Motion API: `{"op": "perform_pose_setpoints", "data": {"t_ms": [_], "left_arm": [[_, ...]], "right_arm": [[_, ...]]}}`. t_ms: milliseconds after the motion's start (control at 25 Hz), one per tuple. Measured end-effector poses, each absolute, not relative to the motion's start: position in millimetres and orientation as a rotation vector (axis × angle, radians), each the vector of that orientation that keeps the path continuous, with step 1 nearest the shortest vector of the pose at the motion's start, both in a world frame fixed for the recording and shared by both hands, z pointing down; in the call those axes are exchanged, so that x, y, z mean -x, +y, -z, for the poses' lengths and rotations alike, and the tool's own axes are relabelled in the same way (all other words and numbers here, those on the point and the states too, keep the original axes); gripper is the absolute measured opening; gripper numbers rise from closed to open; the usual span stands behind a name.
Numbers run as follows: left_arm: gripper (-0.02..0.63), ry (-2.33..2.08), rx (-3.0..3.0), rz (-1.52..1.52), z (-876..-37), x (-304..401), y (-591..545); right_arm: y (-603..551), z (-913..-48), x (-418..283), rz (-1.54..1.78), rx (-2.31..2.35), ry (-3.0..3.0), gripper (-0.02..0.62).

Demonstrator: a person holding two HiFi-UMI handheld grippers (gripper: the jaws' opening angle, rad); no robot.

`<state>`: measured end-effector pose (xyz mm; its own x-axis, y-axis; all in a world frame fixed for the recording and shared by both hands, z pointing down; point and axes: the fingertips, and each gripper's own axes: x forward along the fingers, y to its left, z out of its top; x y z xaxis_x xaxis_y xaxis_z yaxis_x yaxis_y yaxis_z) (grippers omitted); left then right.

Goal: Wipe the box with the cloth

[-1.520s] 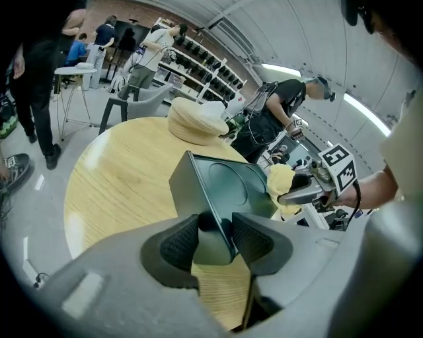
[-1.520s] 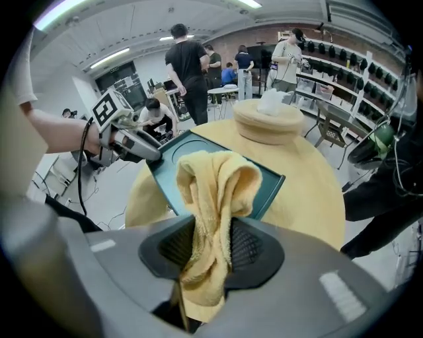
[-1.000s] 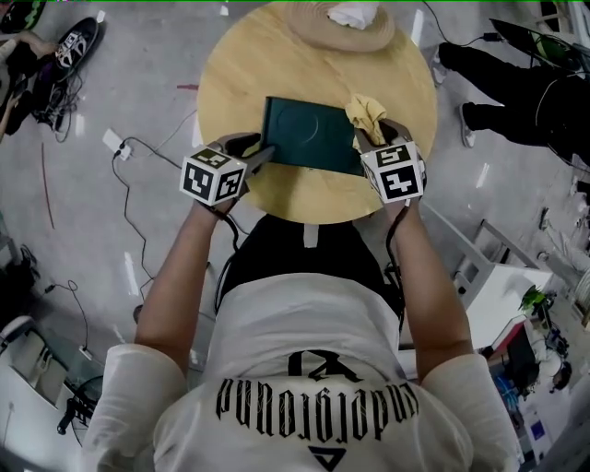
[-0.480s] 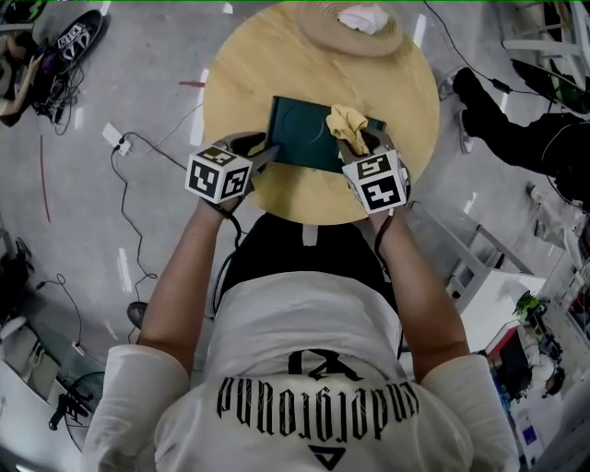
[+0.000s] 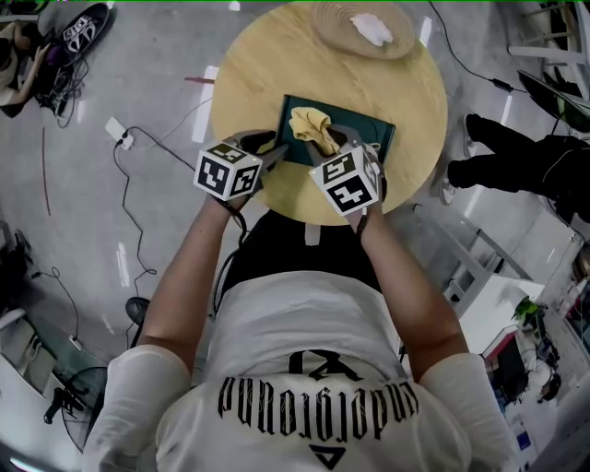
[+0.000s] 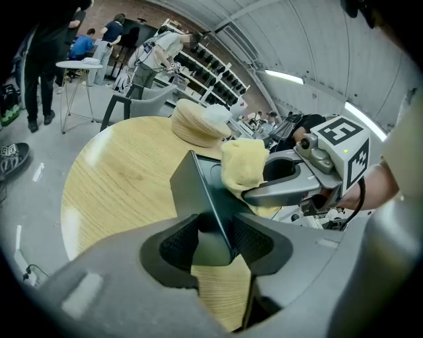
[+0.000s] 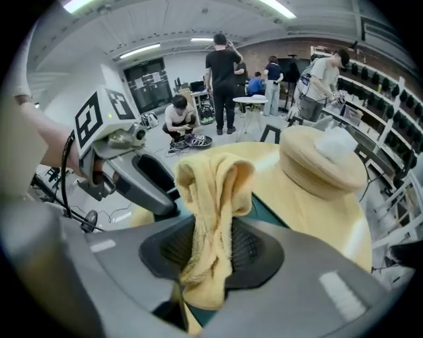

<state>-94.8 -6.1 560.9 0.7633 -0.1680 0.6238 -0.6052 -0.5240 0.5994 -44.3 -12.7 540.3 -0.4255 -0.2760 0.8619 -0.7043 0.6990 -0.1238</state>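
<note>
You're at a round wooden table (image 5: 249,64) on glossy grey concrete floor (image 5: 138,83). Cables (image 5: 157,146) and a power strip (image 5: 117,138) off your left. Shelving (image 7: 380,92) along one wall, strip lights (image 7: 140,50) overhead, small white table (image 7: 254,100) beyond.

You have a round wooden table (image 5: 258,64) before you. On it lies the dark green box (image 5: 369,127) at your near edge, and a straw hat (image 5: 334,18) at the far rim.

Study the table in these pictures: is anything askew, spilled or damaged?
Nothing is spilled or damaged. The green box lies slightly askew near the table's front edge, its corner clamped by the left gripper; the right gripper holds the yellow cloth over it.
</note>
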Motion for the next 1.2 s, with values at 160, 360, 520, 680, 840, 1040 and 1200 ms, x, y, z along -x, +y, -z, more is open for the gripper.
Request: {"op": "perform_pose_setpoints", "data": {"t_ms": [160, 360, 520, 680, 840, 1040, 1200], "left_arm": [[0.176, -0.570, -2.083, -0.635, -561, 92, -6], [0.176, -0.569, -2.084, -0.627, -561, 96, -9], [0.176, -0.562, -2.079, -0.617, -561, 94, -8], [0.176, -0.565, -2.081, -0.615, -561, 96, -7], [0.178, -0.557, -2.090, -0.626, -562, 94, -7], [0.178, -0.561, -2.087, -0.624, -562, 96, -8], [0.178, -0.568, -2.080, -0.624, -562, 96, -8]], "right_arm": [[-27, -542, 75, -0.573, -0.720, -2.055, 0.121], [-37, -543, 91, -0.562, -0.709, -2.074, 0.121], [-37, -542, 81, -0.536, -0.710, -2.062, 0.121], [-43, -542, 58, -0.544, -0.750, -2.034, 0.121], [-48, -541, 29, -0.552, -0.789, -2.005, 0.121], [-44, -537, -5, -0.552, -0.827, -1.956, 0.121], [-33, -538, -47, -0.579, -0.870, -1.913, 0.121]]}}
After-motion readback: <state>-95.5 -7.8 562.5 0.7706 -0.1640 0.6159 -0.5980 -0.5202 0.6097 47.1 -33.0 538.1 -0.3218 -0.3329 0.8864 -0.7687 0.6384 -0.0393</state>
